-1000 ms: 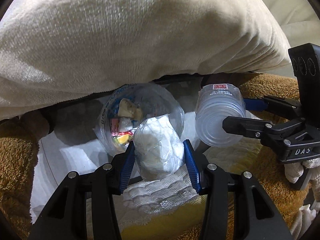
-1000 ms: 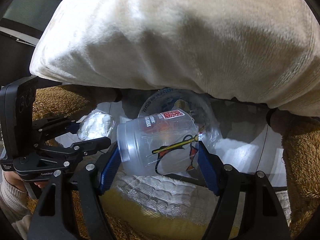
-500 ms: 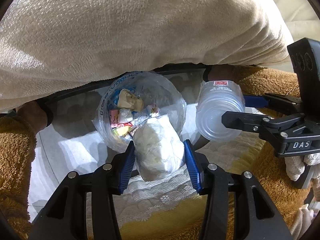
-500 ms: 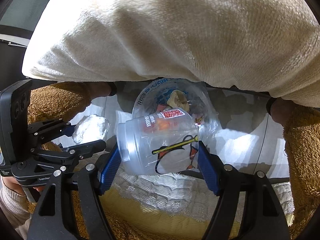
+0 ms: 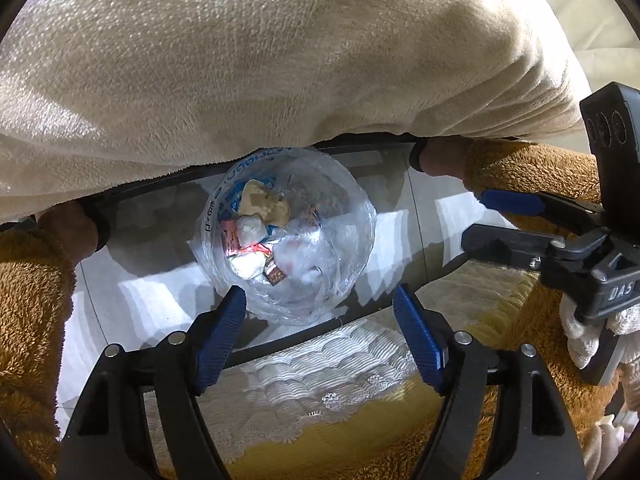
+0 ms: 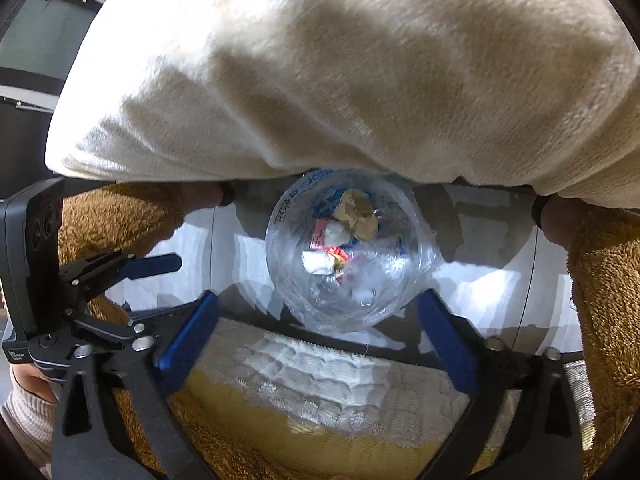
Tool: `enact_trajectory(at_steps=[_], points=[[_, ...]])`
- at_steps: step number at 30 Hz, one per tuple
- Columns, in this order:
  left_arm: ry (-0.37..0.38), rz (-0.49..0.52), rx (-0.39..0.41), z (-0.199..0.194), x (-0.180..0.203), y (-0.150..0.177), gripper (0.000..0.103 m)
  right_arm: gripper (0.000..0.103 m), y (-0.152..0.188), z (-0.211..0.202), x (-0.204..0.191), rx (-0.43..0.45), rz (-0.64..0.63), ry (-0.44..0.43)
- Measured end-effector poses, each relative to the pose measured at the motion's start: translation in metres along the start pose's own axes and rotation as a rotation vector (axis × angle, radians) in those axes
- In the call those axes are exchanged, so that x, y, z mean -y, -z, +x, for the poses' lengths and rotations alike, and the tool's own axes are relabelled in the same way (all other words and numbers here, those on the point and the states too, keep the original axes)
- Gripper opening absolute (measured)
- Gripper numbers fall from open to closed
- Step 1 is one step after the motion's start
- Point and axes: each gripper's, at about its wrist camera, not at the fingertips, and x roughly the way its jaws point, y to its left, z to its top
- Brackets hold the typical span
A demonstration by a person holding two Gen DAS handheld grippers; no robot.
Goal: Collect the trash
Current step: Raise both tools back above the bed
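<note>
In the left wrist view, a brown fleece sleeve [image 5: 28, 304] covers the far left edge, and next to it the pale floor [image 5: 132, 288] shows in patches of light. The left gripper [image 5: 320, 336] points steeply down with its blue pads [image 5: 218, 334] spread; its jaws are opening and nothing is between them. Just beyond the tips, in the middle, stands the clear trash bag [image 5: 288, 236] with its mouth open upward (it holds crumpled paper, a white wad and some colored wrappers, all too small to name exactly). A big cream blanket [image 5: 280, 60] hangs over the whole upper part and touches the far rim of the bag. Below the bag lies a white lace cloth [image 5: 320, 376] on a yellow cushion [image 5: 340, 436]. On the right the right gripper [image 5: 472, 220] enters from the side, also wide apart and empty. In the right wrist view the order is mirrored: the left gripper [image 6: 160, 272] is on the left, the bag [image 6: 348, 252] in the middle beyond the tips, and the right gripper [image 6: 320, 320] is in front with jaws opening, very wide, nothing between them. The blanket [image 6: 340, 72] fills the top, and another brown sleeve [image 6: 608, 320] is on the right edge.
</note>
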Motion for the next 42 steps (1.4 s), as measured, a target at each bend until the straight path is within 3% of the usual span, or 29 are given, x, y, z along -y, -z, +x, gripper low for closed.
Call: enact_trajectory(at_steps=[2,12,32,42], points=[[-0.001,-0.001,0.010,-0.002,-0.001,0.000,0.075,0.098,0.000,-0.004,0.002,0.035,0.002,0.033],[0.016,0.016,0.123,-0.030,0.004,0.005,0.074,0.098,0.004,-0.023,0.000,0.107,-0.019,0.031],[0.060,0.087,0.555,-0.135,0.020,0.032,0.074,0.098,0.035,-0.122,-0.053,0.490,-0.256,-0.003],[0.022,0.118,0.706,-0.189,0.013,0.005,0.074,0.098,-0.009,-0.175,-0.063,0.643,-0.315,0.026]])
